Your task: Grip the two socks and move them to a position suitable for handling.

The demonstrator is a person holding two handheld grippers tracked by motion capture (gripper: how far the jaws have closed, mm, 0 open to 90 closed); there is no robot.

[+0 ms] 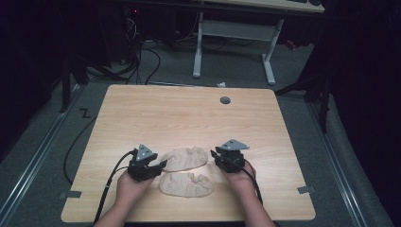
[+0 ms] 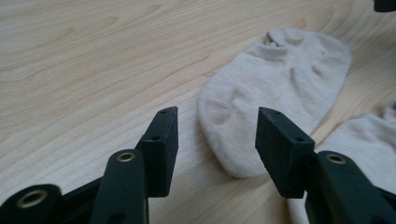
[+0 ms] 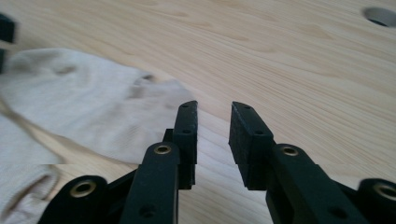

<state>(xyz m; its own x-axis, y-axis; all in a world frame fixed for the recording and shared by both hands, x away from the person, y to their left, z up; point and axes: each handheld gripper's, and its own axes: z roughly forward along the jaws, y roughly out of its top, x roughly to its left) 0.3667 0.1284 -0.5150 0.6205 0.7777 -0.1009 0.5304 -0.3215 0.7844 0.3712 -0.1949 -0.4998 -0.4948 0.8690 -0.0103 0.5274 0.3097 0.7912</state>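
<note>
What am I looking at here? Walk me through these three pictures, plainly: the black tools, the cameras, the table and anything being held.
A person sits at a pale wooden table and holds a black two-jaw hand tool in each hand: the left gripper and the right gripper.

The high view comes from a fixed camera above the table; the forearms enter from the bottom edge. The other two pictures come from small cameras riding on each gripper, looking along its own jaws.

On the table lie two beige low-cut fabric socks: the farther sock and the nearer sock, side by side between the grippers. A round grey hole sits near the far edge.

Nothing is held. Both grippers have their jaws apart, the left one wider, aimed at the farther sock's end.
</note>
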